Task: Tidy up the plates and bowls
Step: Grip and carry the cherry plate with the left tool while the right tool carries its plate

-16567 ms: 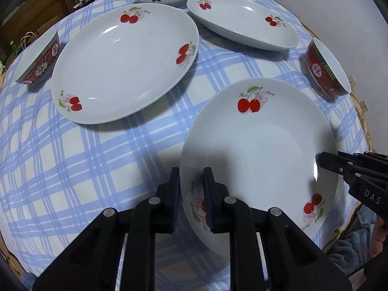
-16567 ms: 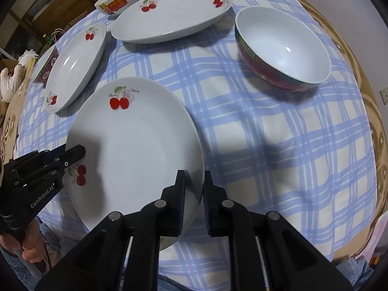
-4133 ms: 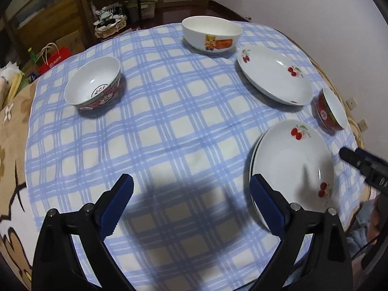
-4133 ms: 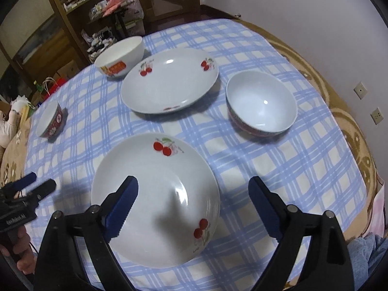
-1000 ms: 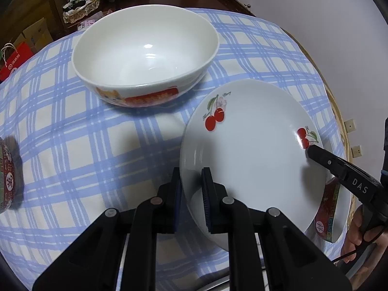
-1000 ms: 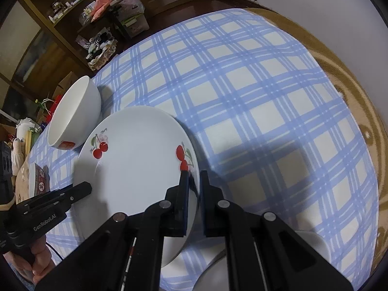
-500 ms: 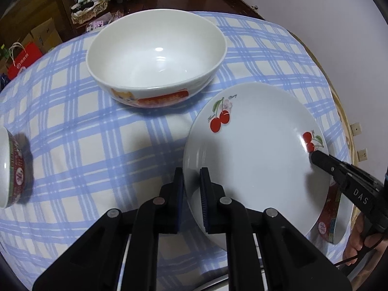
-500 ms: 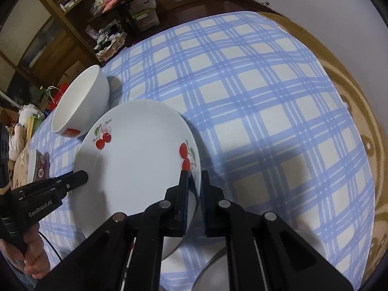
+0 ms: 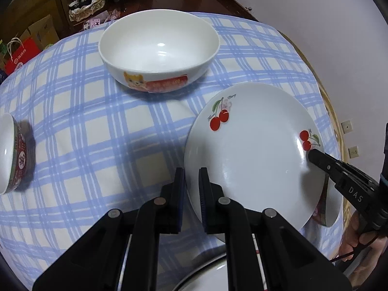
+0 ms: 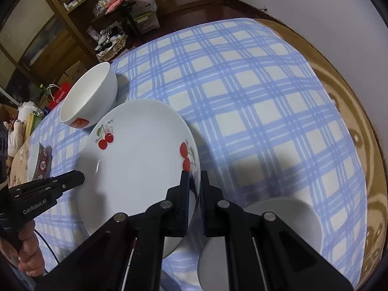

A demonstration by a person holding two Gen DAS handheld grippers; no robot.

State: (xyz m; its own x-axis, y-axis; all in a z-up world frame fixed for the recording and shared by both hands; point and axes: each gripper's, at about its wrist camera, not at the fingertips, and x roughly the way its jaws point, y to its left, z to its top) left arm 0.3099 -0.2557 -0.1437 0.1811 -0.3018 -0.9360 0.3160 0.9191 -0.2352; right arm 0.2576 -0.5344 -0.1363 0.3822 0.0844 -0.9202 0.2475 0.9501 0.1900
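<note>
A white plate with red cherries (image 9: 252, 150) hangs level just above the blue checked tablecloth (image 9: 84, 126), gripped from both sides. My left gripper (image 9: 191, 173) is shut on its near left rim. My right gripper (image 10: 194, 177) is shut on the opposite rim beside a cherry pair. Each gripper shows in the other's view: the right gripper (image 9: 312, 155) at the plate's right edge, the left gripper (image 10: 77, 178) at the plate (image 10: 138, 162) left edge. A white bowl with a cat picture (image 9: 157, 53) stands beyond the plate.
A red patterned bowl (image 9: 12, 155) sits at the left edge. Another red patterned bowl (image 9: 325, 208) lies partly under the held plate's right side, its white inside (image 10: 278, 218) showing. A rim of stacked plates (image 9: 211, 274) peeks out below my fingers. Cluttered shelves (image 10: 109, 7) stand behind.
Both grippers have drawn back with the plate clamped between them. The cat bowl now looks smaller and farther off, and the red bowl at the left has come further into view.
</note>
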